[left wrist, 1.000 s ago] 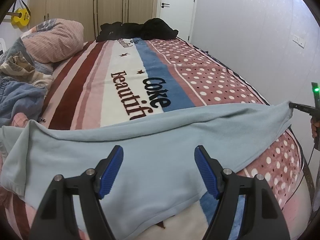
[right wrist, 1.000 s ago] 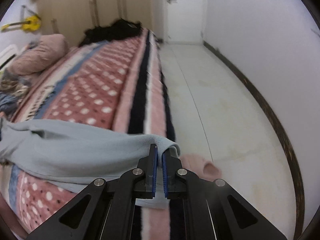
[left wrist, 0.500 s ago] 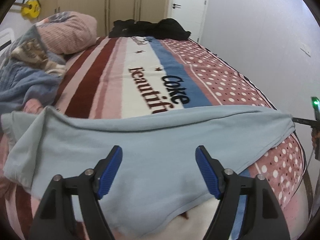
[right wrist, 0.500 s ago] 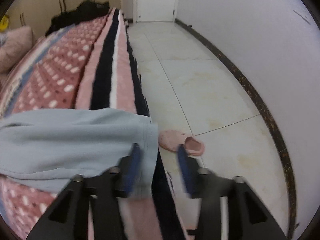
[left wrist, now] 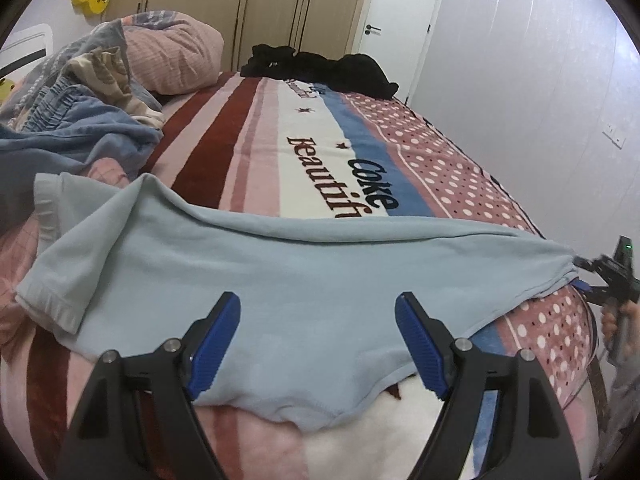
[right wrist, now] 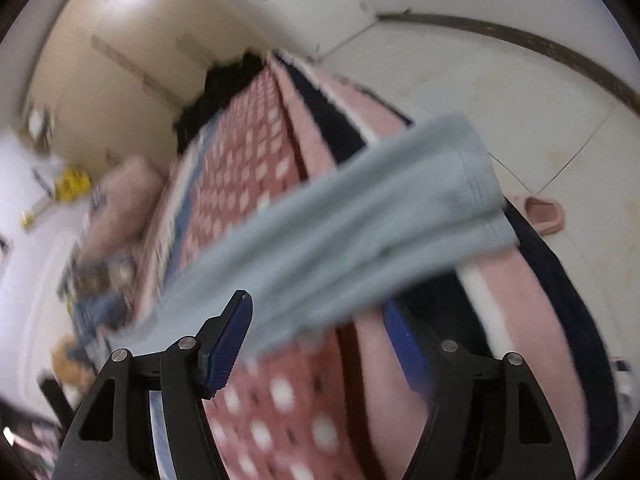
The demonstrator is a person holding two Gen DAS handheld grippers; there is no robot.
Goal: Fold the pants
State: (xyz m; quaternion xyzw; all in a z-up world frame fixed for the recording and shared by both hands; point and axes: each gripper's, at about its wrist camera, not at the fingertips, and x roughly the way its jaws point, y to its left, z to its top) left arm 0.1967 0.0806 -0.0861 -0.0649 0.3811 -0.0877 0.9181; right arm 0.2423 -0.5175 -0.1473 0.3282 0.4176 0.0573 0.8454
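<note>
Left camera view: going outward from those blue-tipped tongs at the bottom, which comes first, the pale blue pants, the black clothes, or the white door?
1. Pale blue pants: spread across the bed right at the left tongs, which are open.
2. Black clothes: heaped at the bed's far end, centre.
3. White door: beyond the bed, upper right.

A beige wardrobe [left wrist: 248,12] fills the upper left, a white door [left wrist: 396,28] stands upper centre, a pale wall [left wrist: 540,80] runs right; tiled floor [right wrist: 500,92] beside the bed [left wrist: 320,140].

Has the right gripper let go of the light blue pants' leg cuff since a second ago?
Yes. The right gripper now stands open, and the light blue pants lie with the cuff draped over the patterned bed blanket's edge.
</note>
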